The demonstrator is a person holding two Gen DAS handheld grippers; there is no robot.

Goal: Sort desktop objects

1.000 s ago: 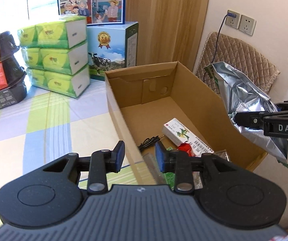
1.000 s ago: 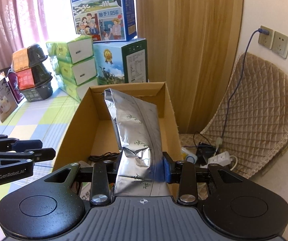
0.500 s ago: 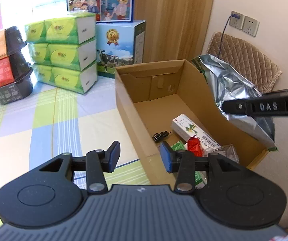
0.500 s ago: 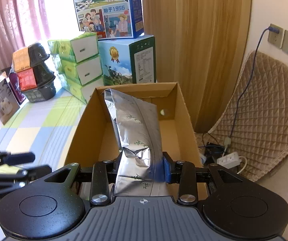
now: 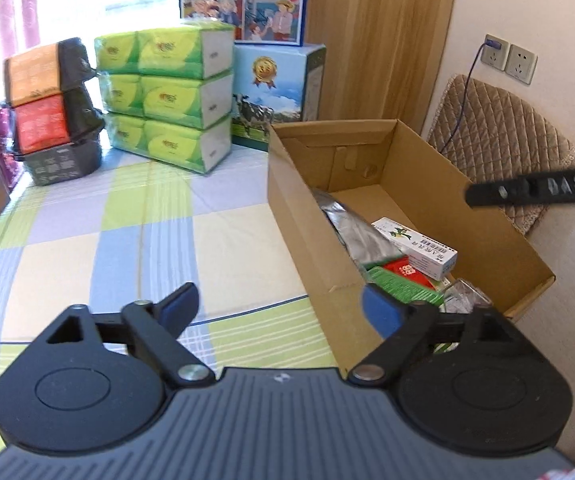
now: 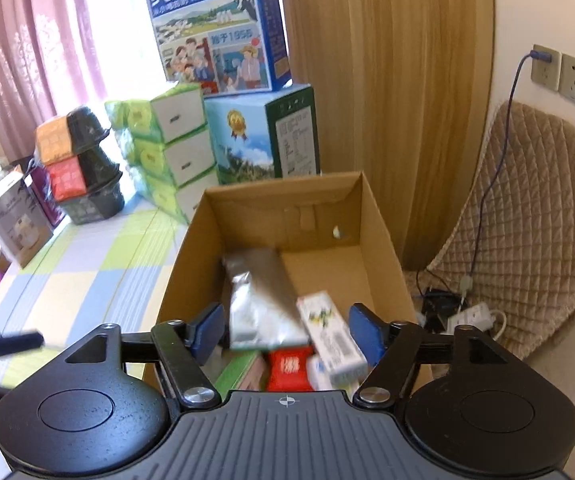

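Note:
The silver foil bag [image 6: 261,304] lies inside the open cardboard box [image 6: 287,200], leaning by its left wall; in the left wrist view the foil bag [image 5: 351,228] shows beside a white carton [image 5: 415,246], a red packet [image 5: 403,270] and a green pack [image 5: 403,288]. My right gripper [image 6: 287,330] hovers open above the box's near end, holding nothing. My left gripper [image 5: 279,306] is open over the box's near left corner and the checked tablecloth [image 5: 127,240]. The right gripper's finger [image 5: 535,192] crosses the right side of the left wrist view.
Stacked green tissue packs [image 5: 167,100], milk cartons [image 5: 275,92], noodle bowls [image 5: 51,108] and small boxes [image 6: 15,220] line the table's far and left sides. A quilted cushion [image 6: 527,220] and power strip [image 6: 475,316] sit beyond the table's right edge by the wall.
My right gripper opened and the foil bag dropped into the box. The left gripper opened wider and drew back to the left of the box.

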